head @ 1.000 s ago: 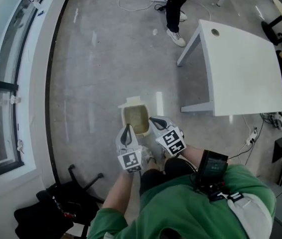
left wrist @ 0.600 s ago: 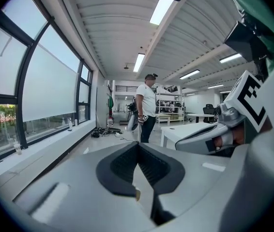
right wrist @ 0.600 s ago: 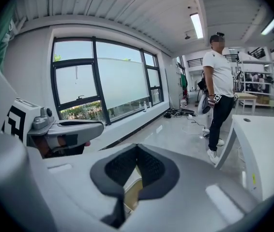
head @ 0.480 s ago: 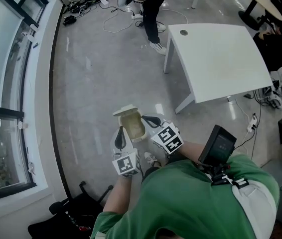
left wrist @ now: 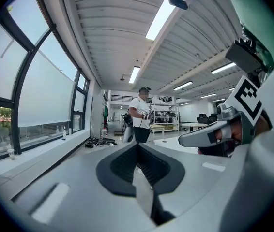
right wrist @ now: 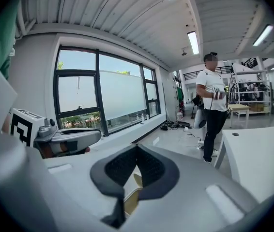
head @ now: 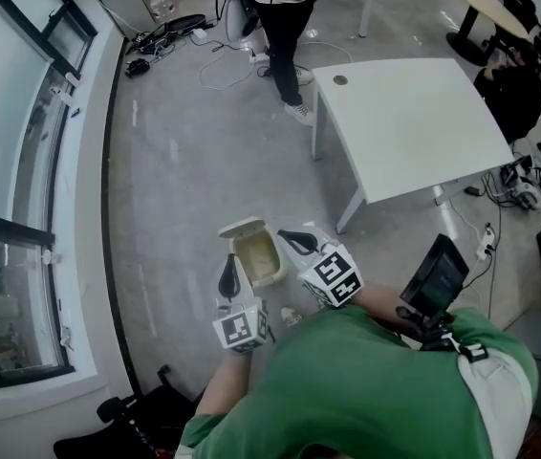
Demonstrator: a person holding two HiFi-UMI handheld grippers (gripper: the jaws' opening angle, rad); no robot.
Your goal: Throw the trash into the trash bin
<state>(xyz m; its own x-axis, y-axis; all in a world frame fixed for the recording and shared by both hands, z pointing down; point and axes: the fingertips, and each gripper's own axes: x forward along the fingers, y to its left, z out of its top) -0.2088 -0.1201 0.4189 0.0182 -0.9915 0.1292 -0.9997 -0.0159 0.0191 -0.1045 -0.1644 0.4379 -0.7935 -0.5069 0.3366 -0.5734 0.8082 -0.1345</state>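
Grey concrete floor (head: 175, 189) fills the room under a person in a green shirt (head: 347, 390), who is nearest the camera and holds out both arms. Just ahead of that shirt, the small beige trash bin (head: 259, 256) is held between the two grippers and clear of the floor, with its lid (head: 240, 228) tipped open on the far side. The left claw (head: 230, 271) is at the bin's left wall. The left gripper view shows its jaws clenched on a thin pale edge of that wall. The right claw (head: 292, 241) is at the bin's right rim. The right gripper view shows its jaws clamped on the beige rim. Each gripper's marker cube (head: 335, 277) sits on the near side of the bin, close to the wrists. The bin's inside looks pale yellow, and its contents cannot be made out. Beyond the bin to the right stands a white surface (head: 404, 122) on thin legs, well apart from it. Left of the bin, a dark-framed window wall (head: 12, 161) curves along the room. Farthest from the bin, past the white surface's far corner, a second person in dark trousers (head: 285, 36) stands near a tangle of cables (head: 170, 27) on the floor.
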